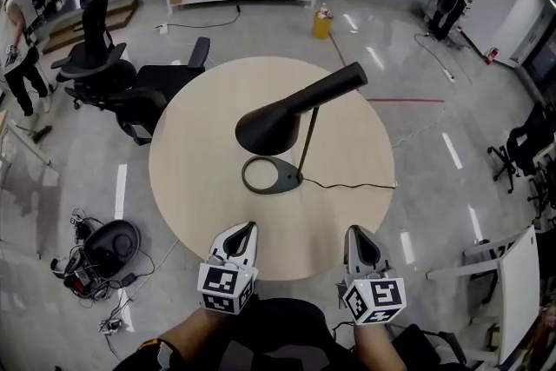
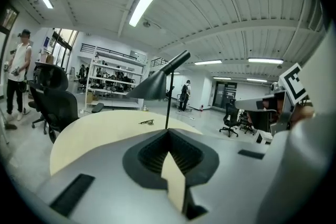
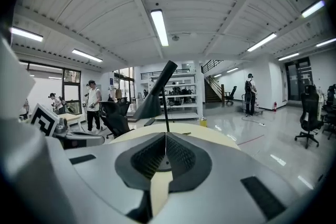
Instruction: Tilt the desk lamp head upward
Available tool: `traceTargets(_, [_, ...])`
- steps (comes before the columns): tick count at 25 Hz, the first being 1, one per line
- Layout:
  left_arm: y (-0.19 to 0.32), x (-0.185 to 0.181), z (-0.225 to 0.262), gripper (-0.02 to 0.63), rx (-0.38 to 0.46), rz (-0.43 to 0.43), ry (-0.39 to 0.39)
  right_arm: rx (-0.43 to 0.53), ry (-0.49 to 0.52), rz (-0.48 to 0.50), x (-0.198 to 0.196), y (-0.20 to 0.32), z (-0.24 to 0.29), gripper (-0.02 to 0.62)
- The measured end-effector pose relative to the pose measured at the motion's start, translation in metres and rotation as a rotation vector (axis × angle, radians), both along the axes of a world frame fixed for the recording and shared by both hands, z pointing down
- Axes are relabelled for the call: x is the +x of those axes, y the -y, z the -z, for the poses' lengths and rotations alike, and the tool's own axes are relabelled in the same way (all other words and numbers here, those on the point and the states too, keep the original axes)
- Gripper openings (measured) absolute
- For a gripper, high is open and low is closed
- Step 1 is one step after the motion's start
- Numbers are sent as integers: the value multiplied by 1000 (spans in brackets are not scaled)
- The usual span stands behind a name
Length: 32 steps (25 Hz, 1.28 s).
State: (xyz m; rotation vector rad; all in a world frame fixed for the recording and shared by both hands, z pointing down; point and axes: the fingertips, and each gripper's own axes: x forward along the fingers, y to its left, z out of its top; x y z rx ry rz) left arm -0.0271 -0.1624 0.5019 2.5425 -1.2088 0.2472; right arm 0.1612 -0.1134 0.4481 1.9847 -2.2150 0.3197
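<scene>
Head view: left gripper [image 1: 251,228] and right gripper [image 1: 354,231] both clenched empty, apart from the lamp [image 1: 274,124].

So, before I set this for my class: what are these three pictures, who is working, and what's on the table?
No robot here: a person holds a two-jaw gripper in each hand. The head view looks down from the person's head, showing the left gripper and right gripper at the near edge of a round table. The other two pictures come from cameras riding on each gripper. On the table stands a black desk lamp, the lamp head tipped downward, cord trailing right. Both grippers are shut, holding nothing.
</scene>
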Motion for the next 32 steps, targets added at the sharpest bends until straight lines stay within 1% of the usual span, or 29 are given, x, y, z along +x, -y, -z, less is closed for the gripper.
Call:
traceTargets(3, [38, -10, 5, 48, -31, -18, -39, 56, -17, 18, -6, 34, 32, 15])
traceTargets(8, [85, -17, 16, 48, -43, -27, -78, 150, -44, 75, -2, 77, 97, 15])
traceTargets(13, [113, -19, 20, 49, -65, 5, -132, 202, -67, 163, 2, 116, 140, 15])
traceTargets(17, [136, -15, 30, 49, -58, 74, -172, 253, -63, 256, 7, 152, 175, 15])
traceTargets(22, [157, -11, 36, 54, -81, 144, -309, 340, -95, 378, 9, 192, 224, 17])
traceTargets(25, [167, -12, 37, 63, -97, 168, -401, 366, -122, 447, 2, 213, 247, 17])
traceTargets(29, [177, -9, 33, 87, -115, 171, -481, 372, -150, 498, -3, 238, 262, 18])
traceTargets(32, [180, -5, 32, 115, -125, 150, -534, 359, -147, 521, -4, 252, 268, 18])
